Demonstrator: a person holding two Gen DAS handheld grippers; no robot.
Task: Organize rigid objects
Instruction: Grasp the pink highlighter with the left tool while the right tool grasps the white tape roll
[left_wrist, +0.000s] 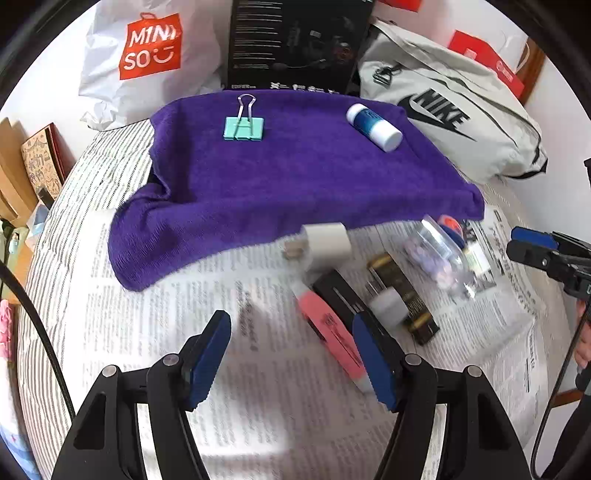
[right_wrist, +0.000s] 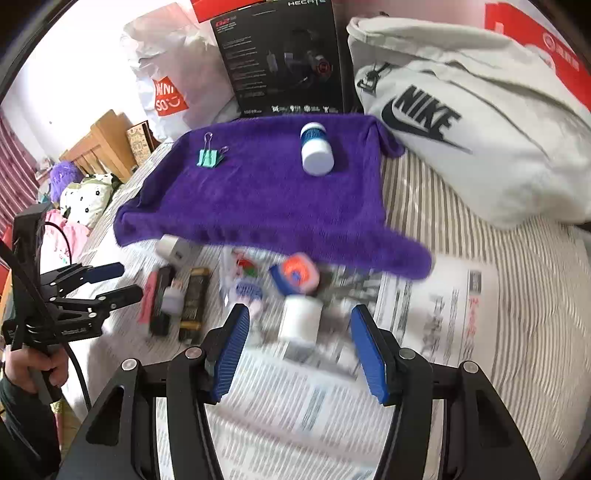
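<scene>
Both jaws held apart and empty, left gripper (left_wrist: 291, 354) beside pink eraser (left_wrist: 332, 332), right gripper (right_wrist: 299, 354) before white bottle (right_wrist: 299, 319), teal binder clip (left_wrist: 243, 127) and blue-white tube (left_wrist: 375, 126) laid on purple towel (left_wrist: 280, 184), clutter on newspaper (left_wrist: 207, 325).

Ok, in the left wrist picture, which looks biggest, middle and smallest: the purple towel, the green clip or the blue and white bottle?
1. purple towel, by far the biggest.
2. and 3. blue and white bottle and green clip: these look about alike, so no ranking.
</scene>
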